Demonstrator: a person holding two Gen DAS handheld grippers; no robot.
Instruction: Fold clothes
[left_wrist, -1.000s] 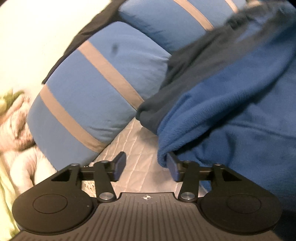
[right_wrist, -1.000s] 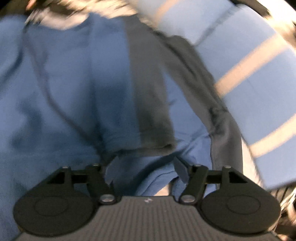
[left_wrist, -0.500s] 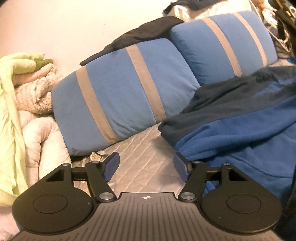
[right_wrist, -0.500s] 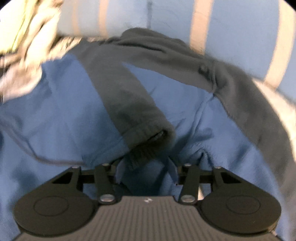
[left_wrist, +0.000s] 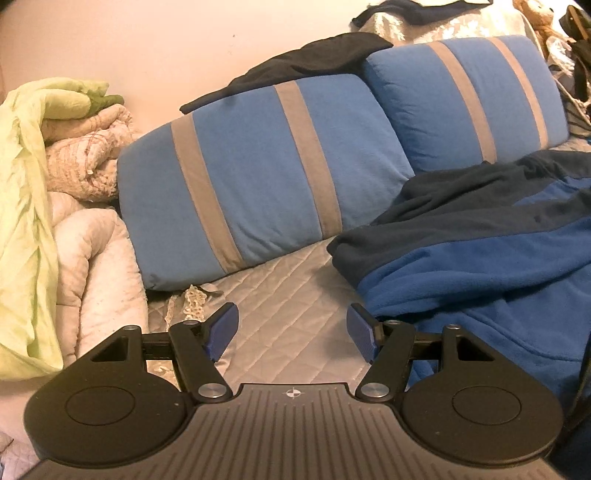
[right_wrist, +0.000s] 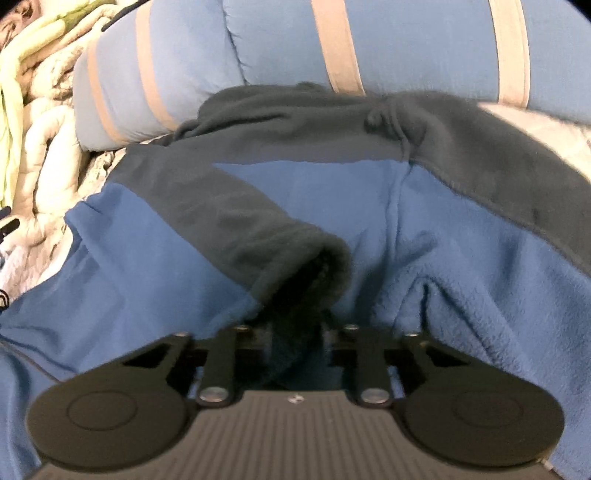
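Note:
A blue fleece jacket with dark grey panels lies rumpled on the quilted bed; it shows at the right of the left wrist view (left_wrist: 480, 273) and fills the right wrist view (right_wrist: 461, 236). My left gripper (left_wrist: 293, 334) is open and empty, low over the grey quilt (left_wrist: 288, 295), just left of the jacket's edge. My right gripper (right_wrist: 295, 332) is shut on the dark grey sleeve cuff (right_wrist: 303, 266), which bunches between its fingers and hides the tips.
Two blue pillows with grey stripes (left_wrist: 258, 177) (left_wrist: 469, 99) lean against the wall behind the jacket. A dark garment (left_wrist: 306, 62) lies on top of them. Rolled cream blankets (left_wrist: 92, 258) and a light green sheet (left_wrist: 26, 221) are piled at the left.
My left gripper pulled back from the jacket's edge and levelled out, staying open. My right gripper moved onto the sleeve cuff and closed on it.

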